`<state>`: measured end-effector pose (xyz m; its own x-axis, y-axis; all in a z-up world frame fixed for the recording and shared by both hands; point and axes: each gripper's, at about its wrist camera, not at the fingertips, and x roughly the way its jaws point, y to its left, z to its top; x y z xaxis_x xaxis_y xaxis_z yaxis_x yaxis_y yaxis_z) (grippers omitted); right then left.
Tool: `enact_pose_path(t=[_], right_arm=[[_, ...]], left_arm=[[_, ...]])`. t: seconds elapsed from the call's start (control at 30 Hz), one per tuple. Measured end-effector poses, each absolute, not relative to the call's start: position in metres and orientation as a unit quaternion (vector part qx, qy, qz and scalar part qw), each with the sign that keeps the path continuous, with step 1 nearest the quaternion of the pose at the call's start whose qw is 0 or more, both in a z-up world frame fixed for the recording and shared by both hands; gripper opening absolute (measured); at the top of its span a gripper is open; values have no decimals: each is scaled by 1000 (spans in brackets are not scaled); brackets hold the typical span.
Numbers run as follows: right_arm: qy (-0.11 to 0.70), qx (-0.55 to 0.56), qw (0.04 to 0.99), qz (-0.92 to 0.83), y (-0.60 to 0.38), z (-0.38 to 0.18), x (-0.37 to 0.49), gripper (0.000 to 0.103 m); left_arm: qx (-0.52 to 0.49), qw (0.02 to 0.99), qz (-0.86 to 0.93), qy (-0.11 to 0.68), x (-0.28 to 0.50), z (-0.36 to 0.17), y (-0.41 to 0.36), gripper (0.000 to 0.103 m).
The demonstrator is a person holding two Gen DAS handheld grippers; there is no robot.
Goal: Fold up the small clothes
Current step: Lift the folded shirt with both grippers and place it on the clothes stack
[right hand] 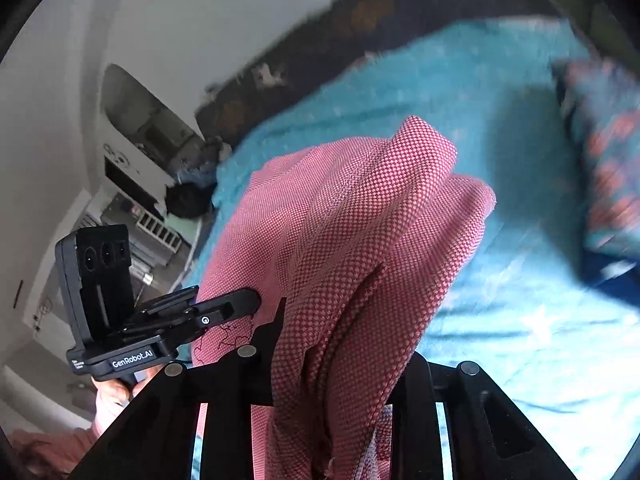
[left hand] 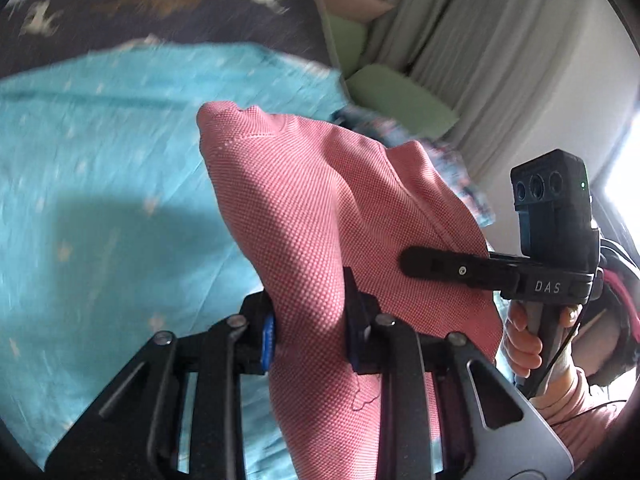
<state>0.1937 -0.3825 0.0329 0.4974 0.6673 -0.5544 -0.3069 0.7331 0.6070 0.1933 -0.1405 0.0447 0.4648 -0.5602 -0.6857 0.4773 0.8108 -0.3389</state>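
You hold the pink garment (left hand: 320,216) in the air over the turquoise blanket (left hand: 100,160); its cloth is a fine dotted weave with a stitched seam, and it is bunched in thick folds; in the right wrist view a dark thread outline shows at 8 o'clock on the cloth. Your left gripper (left hand: 308,340) is closed onto a fold of it; your right gripper (right hand: 340,360) is also clamped on a bunch, its tips hidden by cloth. A patterned cloth (right hand: 604,160) lies at 2 o'clock, blurred; the lower edge of the garment is cut off; its full shape you cannot make out.
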Motion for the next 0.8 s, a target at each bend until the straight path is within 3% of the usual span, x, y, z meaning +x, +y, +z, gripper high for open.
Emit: enact_pose_path(t=[0.17,0.4,0.6,0.8], right_arm=[[367,200,876,242,-439,92,179,28],[342,182,911,142,-523,143,189,29],[345,207,912,79,-587,129,231,29],[416,234,878,13,-617,58,287,37]], left_arm=[[11,865,-345,364,196,104,-208,29],[25,856,-407,319,234,141,-308,30],[4,837,-433,334,292,119,-379,30],[19,823,-382,420,341,47,-413,35]])
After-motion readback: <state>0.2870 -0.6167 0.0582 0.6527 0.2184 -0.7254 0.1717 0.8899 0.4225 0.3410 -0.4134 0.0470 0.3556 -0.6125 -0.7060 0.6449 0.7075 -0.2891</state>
